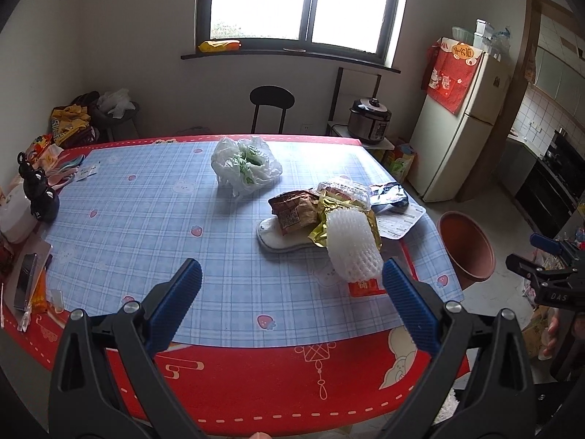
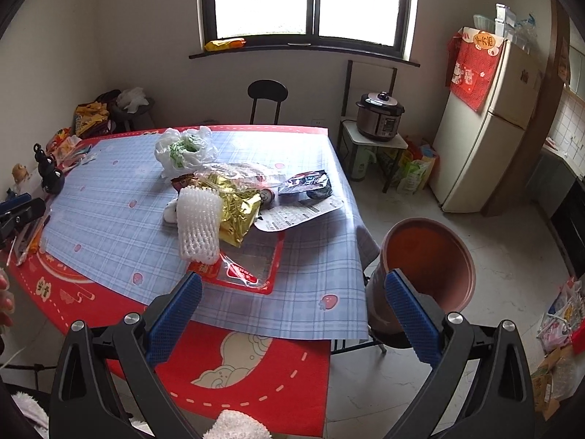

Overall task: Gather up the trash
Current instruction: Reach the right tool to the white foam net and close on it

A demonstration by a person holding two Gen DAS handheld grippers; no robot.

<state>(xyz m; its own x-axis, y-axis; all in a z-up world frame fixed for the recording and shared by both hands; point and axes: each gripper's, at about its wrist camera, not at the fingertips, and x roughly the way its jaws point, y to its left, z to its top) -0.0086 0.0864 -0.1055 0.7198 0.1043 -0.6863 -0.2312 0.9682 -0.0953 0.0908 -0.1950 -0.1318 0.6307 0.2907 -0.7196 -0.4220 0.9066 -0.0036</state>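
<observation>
Left tongs (image 1: 291,281) and right tongs (image 2: 292,289) both gape, holding nothing, short of the trash heap on the surface (image 1: 146,219), so the reach looks just begun: close on the foam net (image 1: 353,247), then carry it to the bin (image 2: 429,256)

Daylight is pouring in through the window (image 1: 305,2) far ahead of the tongs, and its 2 panes are blowing out to pure white in both views. The tablecloth (image 1: 153,219) is catching a pale sheen just beyond the fingertips — soft, with only faint shadows lying under the trash pile (image 1: 329,216). Fisheye bending is curving the table edge and the fridge (image 1: 460,128) off to the right, and black vignetting is eating the corners. Focus is holding fairly sharp throughout.
</observation>
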